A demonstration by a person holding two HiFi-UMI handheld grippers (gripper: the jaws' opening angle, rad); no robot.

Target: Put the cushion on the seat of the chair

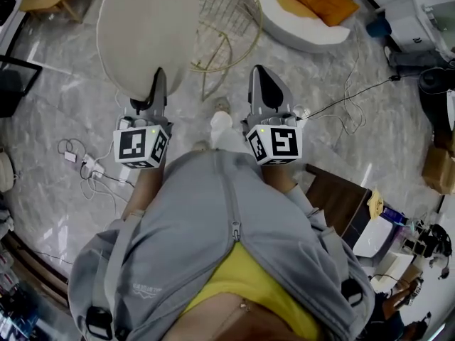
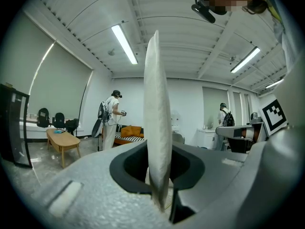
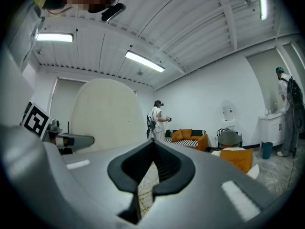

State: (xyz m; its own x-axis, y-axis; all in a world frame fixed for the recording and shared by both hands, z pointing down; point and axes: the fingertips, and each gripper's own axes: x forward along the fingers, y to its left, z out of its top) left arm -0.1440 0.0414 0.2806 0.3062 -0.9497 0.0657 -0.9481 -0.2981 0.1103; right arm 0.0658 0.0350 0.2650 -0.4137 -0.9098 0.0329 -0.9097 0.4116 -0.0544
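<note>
Your left gripper [image 1: 159, 77] pinches the rim of the round cream cushion [image 1: 146, 27]. Its jaws are narrow, with the cushion's edge squeezed between them. The cushion stands on edge in the air above the marble floor [image 1: 64, 98], just left of the gold wire chair [image 1: 227, 27] and not on its seat. Your right gripper [image 1: 260, 77] points level toward the chair, its jaws pressed together on nothing.
</note>
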